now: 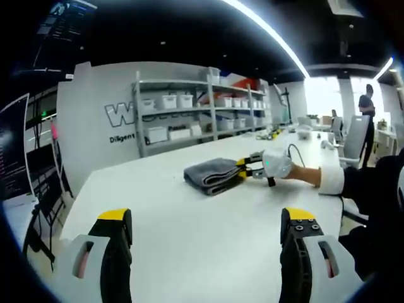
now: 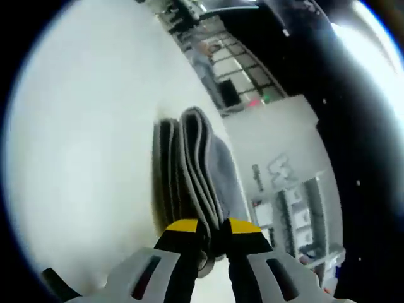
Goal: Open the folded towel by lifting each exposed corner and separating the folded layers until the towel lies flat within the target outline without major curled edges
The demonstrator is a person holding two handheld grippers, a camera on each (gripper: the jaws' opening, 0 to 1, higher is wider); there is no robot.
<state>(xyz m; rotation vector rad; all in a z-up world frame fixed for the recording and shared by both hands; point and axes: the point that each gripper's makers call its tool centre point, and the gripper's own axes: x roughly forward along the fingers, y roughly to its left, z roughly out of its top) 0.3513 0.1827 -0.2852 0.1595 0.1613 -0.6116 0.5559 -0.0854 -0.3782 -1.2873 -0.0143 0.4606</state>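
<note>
A grey folded towel [image 1: 211, 172] lies on the white table [image 1: 189, 252], past its middle. My left gripper [image 1: 205, 218] hovers low over the near part of the table, open wide, with nothing between its yellow-tipped fingers. My right gripper [image 1: 250, 167] comes in from the right, held by a hand in a white cuff, and its tips meet the towel's right edge. In the right gripper view the towel [image 2: 196, 158] shows its stacked folded layers edge-on. My right gripper [image 2: 213, 228] is shut on one of those layers, with the cloth pinched between the yellow tips.
Metal shelves [image 1: 189, 113] with white bins stand against the far wall. A dark monitor [image 1: 12, 158] is at the table's left. Office chairs and a standing person [image 1: 366, 107] are at the far right. A cable and small items [image 1: 297, 136] lie on the far end of the table.
</note>
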